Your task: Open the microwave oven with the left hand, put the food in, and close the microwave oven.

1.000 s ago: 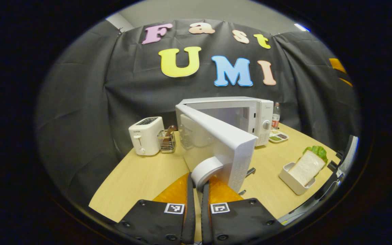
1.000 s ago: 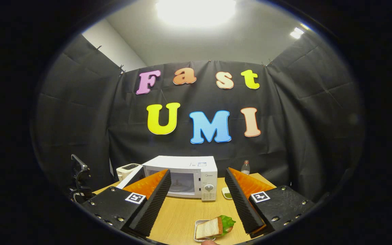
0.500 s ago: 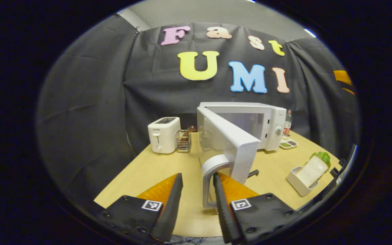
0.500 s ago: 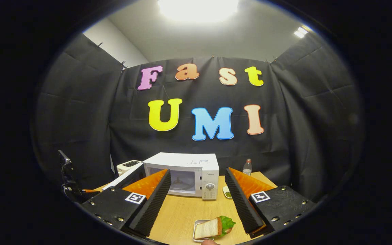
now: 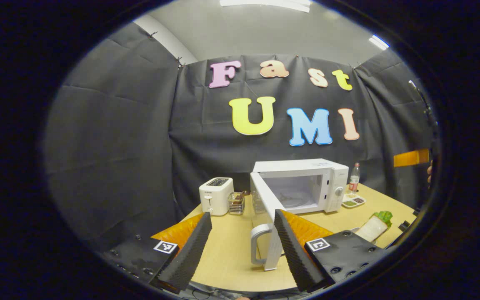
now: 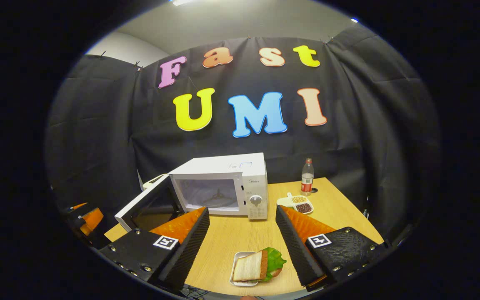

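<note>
Beside the microwave (image 6: 223,187), door (image 5: 267,221) swung wide: toaster (image 5: 216,196) left, bottle (image 6: 306,177) and snack dish (image 6: 296,204) right, sandwich (image 6: 254,266) in front; both the left gripper (image 5: 240,246) and the right gripper (image 6: 242,246) gape, holding nothing.

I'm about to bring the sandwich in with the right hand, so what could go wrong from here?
1. The microwave door swings out toward the table edge; a sweeping arm could knock it partly shut.
2. The sandwich sits on a small tray near the front edge; a clumsy pinch might push it off.
3. The open left gripper sits beside the door handle and may snag it.
</note>
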